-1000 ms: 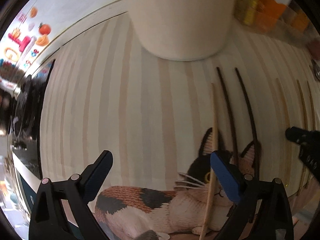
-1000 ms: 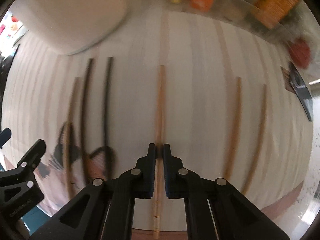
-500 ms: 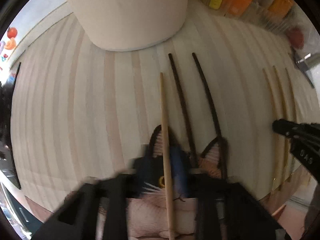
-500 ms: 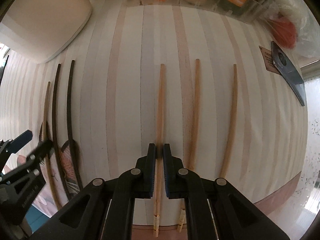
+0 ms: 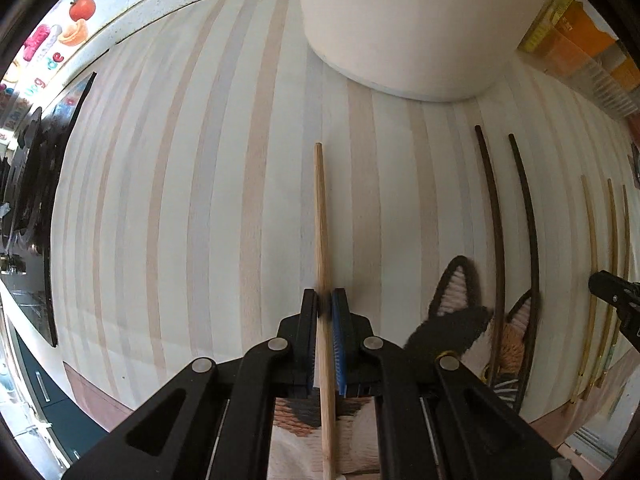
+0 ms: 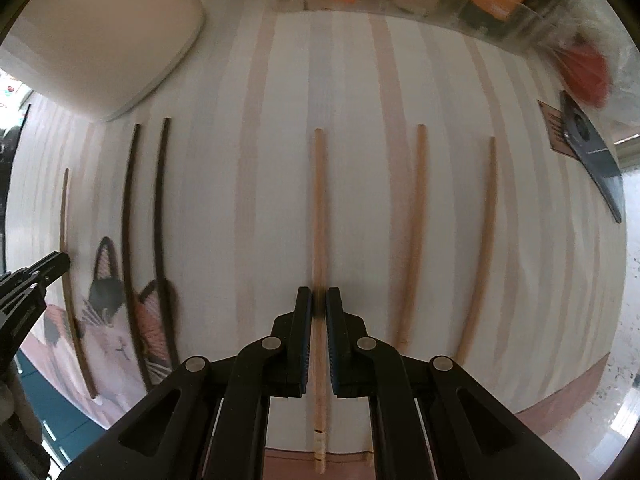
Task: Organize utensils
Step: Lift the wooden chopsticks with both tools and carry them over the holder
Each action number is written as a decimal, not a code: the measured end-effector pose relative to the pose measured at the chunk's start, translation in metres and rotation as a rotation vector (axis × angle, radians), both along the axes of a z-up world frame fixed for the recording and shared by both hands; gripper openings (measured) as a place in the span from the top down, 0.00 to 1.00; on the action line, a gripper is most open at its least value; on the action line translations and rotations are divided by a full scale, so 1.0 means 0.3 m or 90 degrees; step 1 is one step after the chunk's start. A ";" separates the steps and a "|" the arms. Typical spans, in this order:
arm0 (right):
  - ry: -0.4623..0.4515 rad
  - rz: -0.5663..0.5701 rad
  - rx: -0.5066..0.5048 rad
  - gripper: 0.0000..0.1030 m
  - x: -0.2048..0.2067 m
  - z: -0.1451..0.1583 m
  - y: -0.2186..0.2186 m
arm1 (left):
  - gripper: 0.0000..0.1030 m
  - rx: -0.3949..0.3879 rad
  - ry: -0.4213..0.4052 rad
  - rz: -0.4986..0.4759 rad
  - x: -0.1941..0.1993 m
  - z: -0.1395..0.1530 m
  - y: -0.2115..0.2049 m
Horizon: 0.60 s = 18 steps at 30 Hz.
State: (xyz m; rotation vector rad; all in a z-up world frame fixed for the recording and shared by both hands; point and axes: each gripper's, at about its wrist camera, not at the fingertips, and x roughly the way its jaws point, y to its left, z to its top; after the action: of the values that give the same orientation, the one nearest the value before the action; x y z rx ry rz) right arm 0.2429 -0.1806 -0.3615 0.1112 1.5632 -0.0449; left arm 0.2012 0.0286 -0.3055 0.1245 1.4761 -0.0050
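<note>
A broad striped surface (image 6: 280,160) fills both views, and at its far edge stands a big cream container (image 5: 420,24), likely where these utensils are headed. Near it, a cat-picture mat (image 6: 108,332) sits at the left of the spread, with two dark chopsticks (image 6: 160,216) lying side by side across it, paired up by colour, it seems. Off to the right, two more pale wooden chopsticks (image 6: 414,232) lie parallel on the bare stripes, apart from each other. Now the action: the left tongs (image 5: 325,308) are clamped tight on a single light wooden chopstick (image 5: 320,220), gripping it part-way along so the tip points toward the container. The right tongs (image 6: 319,304) are pinched on their own pale chopstick (image 6: 319,208) the same way, jaws pressed close against its sides. Both sticks run straight out ahead between the fingers, a hold that should keep them from swinging. My read: a matching pair is being gathered, one stick per hand.
</note>
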 end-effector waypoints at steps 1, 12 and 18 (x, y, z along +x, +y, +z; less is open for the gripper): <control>0.000 0.004 -0.003 0.93 0.002 0.002 0.008 | 0.95 0.001 0.000 -0.001 0.003 0.003 0.008; 0.015 0.024 -0.015 0.93 0.012 -0.001 0.032 | 0.95 0.000 0.005 -0.009 0.046 0.000 0.035; 0.026 0.029 -0.025 0.93 0.048 -0.016 0.056 | 0.95 0.003 0.020 -0.016 0.080 -0.002 0.015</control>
State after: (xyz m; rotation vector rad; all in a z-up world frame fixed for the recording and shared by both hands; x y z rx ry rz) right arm 0.2571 -0.1636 -0.3662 0.0431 1.6044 -0.0422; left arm 0.2253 0.0332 -0.3060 0.1478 1.5053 -0.0238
